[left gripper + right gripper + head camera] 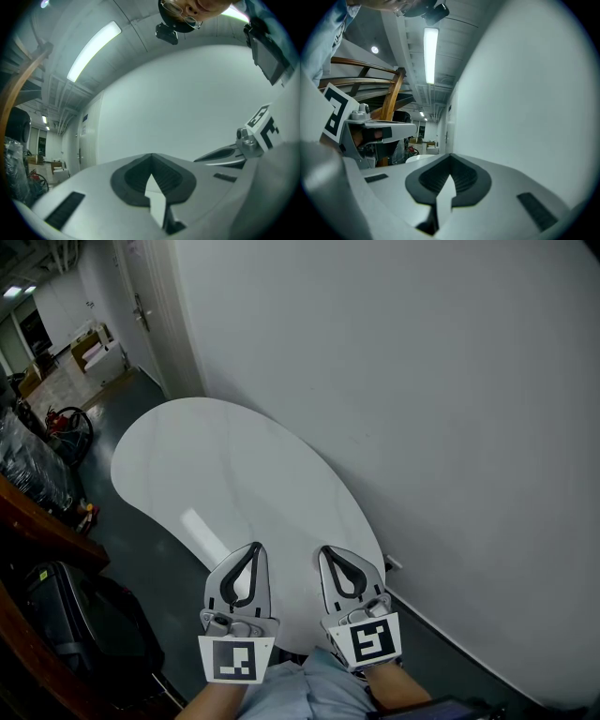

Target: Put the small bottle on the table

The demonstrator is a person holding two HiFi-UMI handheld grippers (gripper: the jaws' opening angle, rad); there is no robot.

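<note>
I'm holding the grey plastic left gripper and its twin, the right gripper, side by side. Each is pressing its black ribbed pads together at the tips, with nothing between them. They're hovering over the near end of the glossy white oval table, hiding that edge. The table is sitting against a plain white wall. The small bottle isn't showing in any view.

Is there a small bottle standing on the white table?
No, the white table shows only a bare top in the head view.
</note>
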